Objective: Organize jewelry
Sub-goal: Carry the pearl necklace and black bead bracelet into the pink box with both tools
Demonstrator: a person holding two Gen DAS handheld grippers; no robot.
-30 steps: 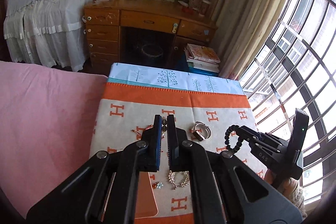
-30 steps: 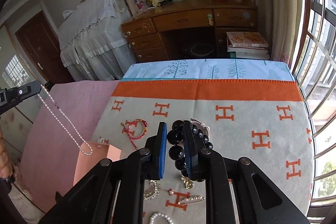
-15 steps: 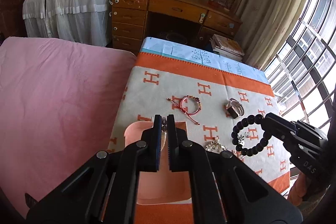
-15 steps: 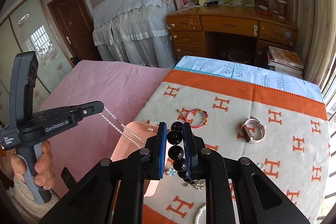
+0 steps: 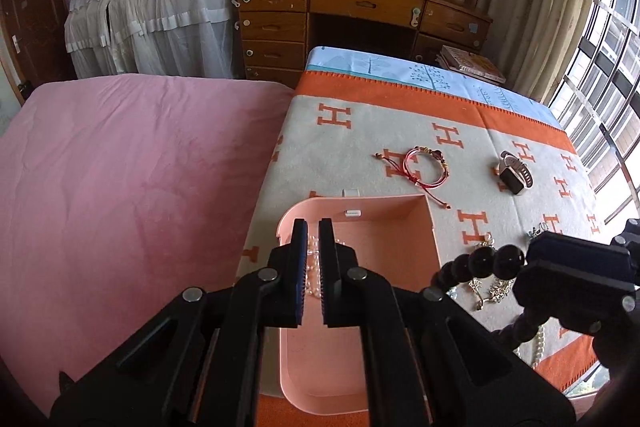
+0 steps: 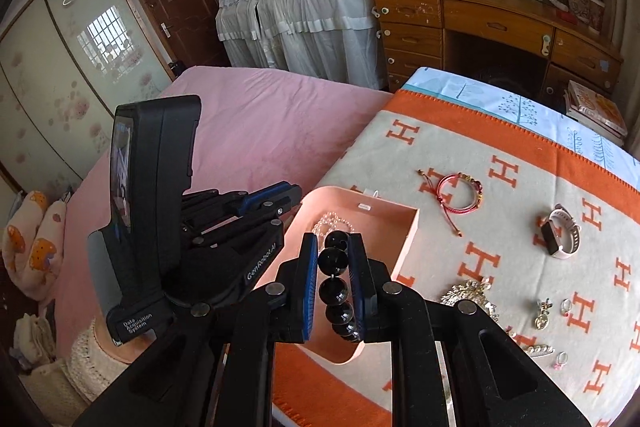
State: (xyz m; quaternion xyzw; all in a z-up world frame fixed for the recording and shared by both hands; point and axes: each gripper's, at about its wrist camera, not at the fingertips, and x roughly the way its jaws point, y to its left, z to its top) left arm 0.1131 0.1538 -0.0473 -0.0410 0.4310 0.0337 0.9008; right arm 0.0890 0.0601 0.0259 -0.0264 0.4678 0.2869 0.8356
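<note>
The left gripper (image 5: 313, 255) hangs over the near left part of the pink tray (image 5: 432, 227), its fingers parted by a narrow gap; a clear bead strand (image 6: 332, 221) lies on the tray floor under them, and I cannot tell whether they have hold of it. Its housing reads "GenRobot.AI" and "Data Acquisition System". The right gripper (image 6: 333, 267) is clamped on a black bead bracelet (image 6: 335, 289), held above the tray's near edge. The tray sits at the left of a blanket (image 5: 400, 131) printed with orange "H" letters. On it, beyond the tray, lie a red cord bracelet (image 5: 426, 167) and, further right, a watch (image 5: 514, 177). Right of the tray are gold brooches (image 6: 468, 293), small rings (image 6: 566, 305) and a pearl strand (image 5: 538, 345). A pink bed (image 5: 132, 167) lies to the left.
</note>
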